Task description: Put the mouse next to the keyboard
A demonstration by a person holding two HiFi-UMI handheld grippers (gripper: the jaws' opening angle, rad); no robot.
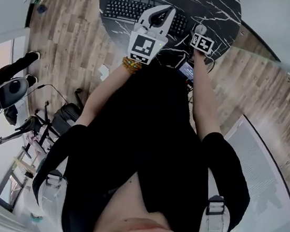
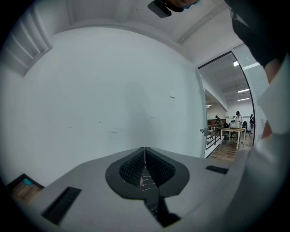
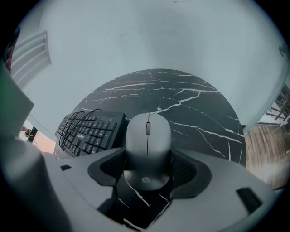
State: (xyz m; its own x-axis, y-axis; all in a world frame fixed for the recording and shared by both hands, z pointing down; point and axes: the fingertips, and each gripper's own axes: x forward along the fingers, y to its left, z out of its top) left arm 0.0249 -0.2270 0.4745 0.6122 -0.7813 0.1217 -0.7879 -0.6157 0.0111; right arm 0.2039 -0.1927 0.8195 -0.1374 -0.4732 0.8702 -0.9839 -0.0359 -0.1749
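Observation:
A grey mouse (image 3: pixel 147 136) sits between the jaws of my right gripper (image 3: pixel 148 164), which is shut on its sides, above a round black marble table (image 3: pixel 190 108). Left of it lies a black keyboard (image 3: pixel 90 130) with its cable looped over the keys. In the head view the right gripper (image 1: pixel 200 35) holds the mouse (image 1: pixel 200 28) just right of the keyboard (image 1: pixel 128 9). My left gripper (image 1: pixel 157 20) hovers over the keyboard's right end. Its own view shows the left gripper (image 2: pixel 145 156) shut with nothing in it, facing a white wall.
The table's near edge (image 1: pixel 217 50) lies close to my body. Wooden floor (image 1: pixel 66 33) surrounds the table. A black chair base and cables (image 1: pixel 63 115) stand at the left. A glass doorway (image 2: pixel 226 131) opens to the right of the white wall.

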